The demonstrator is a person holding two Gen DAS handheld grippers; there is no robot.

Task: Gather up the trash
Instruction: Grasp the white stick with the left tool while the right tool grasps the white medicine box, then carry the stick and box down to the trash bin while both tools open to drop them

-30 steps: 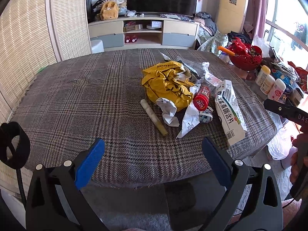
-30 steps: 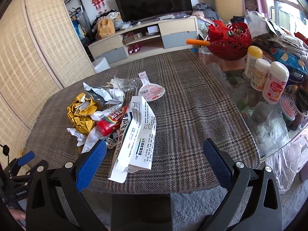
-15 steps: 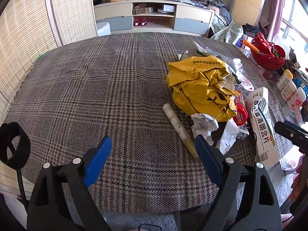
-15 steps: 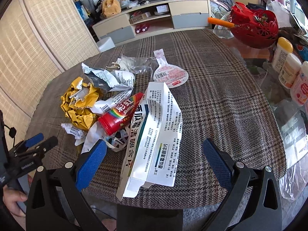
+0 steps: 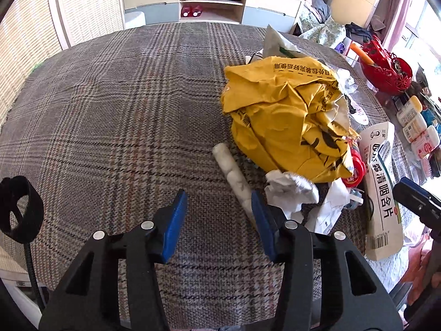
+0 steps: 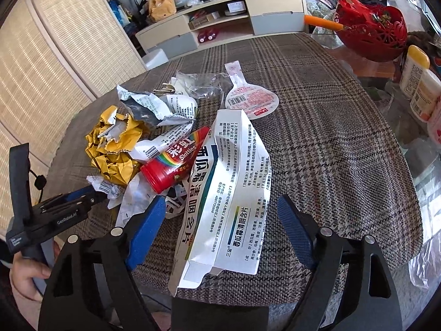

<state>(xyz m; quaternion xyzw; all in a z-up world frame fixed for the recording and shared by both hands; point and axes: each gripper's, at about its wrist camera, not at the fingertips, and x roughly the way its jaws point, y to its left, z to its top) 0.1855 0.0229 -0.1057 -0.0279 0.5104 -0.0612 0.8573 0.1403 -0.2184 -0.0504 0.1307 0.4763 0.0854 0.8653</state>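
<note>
Cardboard carton (image 6: 220, 193), flattened and creased, on woven plaid cloth (image 6: 330, 143).

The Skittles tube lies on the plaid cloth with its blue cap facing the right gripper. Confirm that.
Wrong only on colour: the right wrist view shows the Skittles tube on the plaid cloth with a red cap facing the right gripper.

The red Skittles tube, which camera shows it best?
The right wrist view: the Skittles tube lies nearly whole there, cap and rainbow label readable, its tip under a white wrapper. The left wrist view gives only its red cap peeking from under the yellow bag.
</note>
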